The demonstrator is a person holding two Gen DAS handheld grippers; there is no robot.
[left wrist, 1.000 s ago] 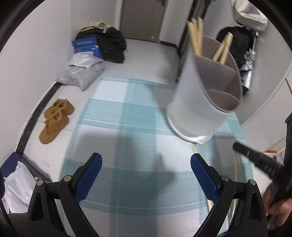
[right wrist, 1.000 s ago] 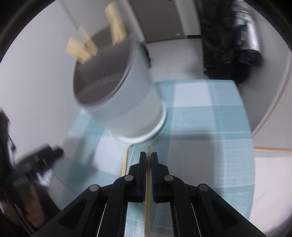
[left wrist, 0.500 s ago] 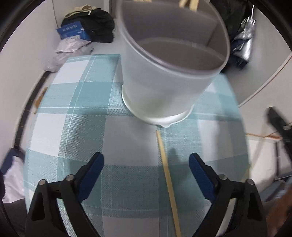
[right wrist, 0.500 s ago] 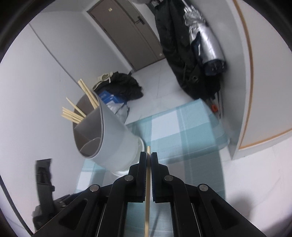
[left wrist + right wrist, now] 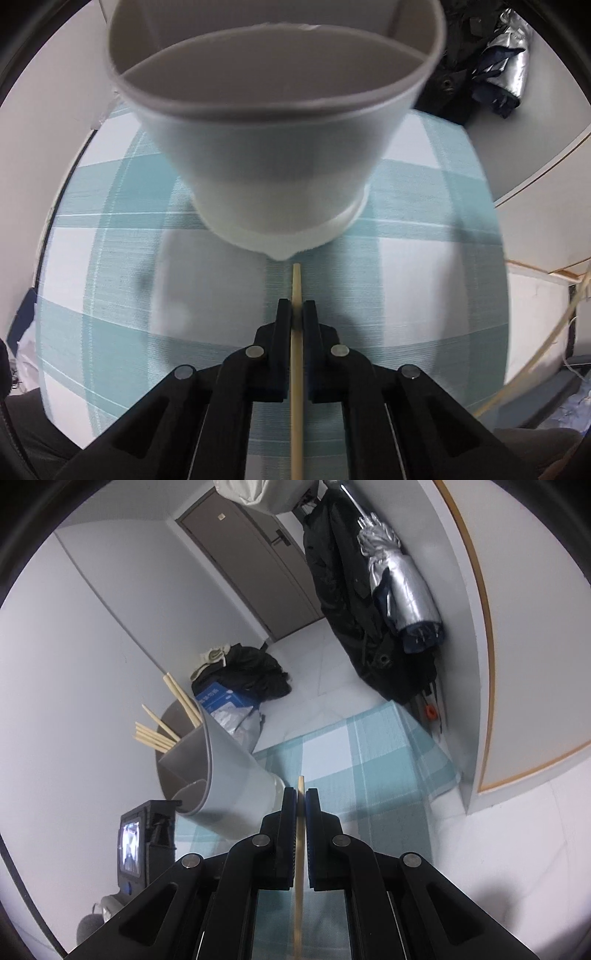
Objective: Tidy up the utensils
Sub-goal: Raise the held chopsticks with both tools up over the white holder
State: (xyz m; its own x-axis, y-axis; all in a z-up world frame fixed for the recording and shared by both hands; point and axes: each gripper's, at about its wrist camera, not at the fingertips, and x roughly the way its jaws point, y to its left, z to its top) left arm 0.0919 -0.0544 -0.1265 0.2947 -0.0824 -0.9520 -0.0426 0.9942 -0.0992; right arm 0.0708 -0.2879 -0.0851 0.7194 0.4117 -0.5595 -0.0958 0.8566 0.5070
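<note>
A grey divided utensil holder (image 5: pixel 273 122) stands on a blue-and-white checked cloth (image 5: pixel 110 280). My left gripper (image 5: pixel 296 308) is shut on a wooden chopstick (image 5: pixel 296 369) lying on the cloth, its tip just short of the holder's base. My right gripper (image 5: pixel 301 797) is shut on another wooden chopstick (image 5: pixel 300 849) and holds it up above the cloth, right of the holder (image 5: pixel 221 771). Several chopsticks (image 5: pixel 162 727) stand in the holder's far compartment. The near compartments look empty.
The other handset's black body with a small screen (image 5: pixel 140 849) shows at lower left in the right wrist view. Dark coats and a silver umbrella (image 5: pixel 399 590) hang at the right. Bags and a blue box (image 5: pixel 221 698) lie on the floor beyond.
My left gripper has moved over the chopstick on the cloth and closed on it. My right gripper has lifted its chopstick higher and stayed shut.
</note>
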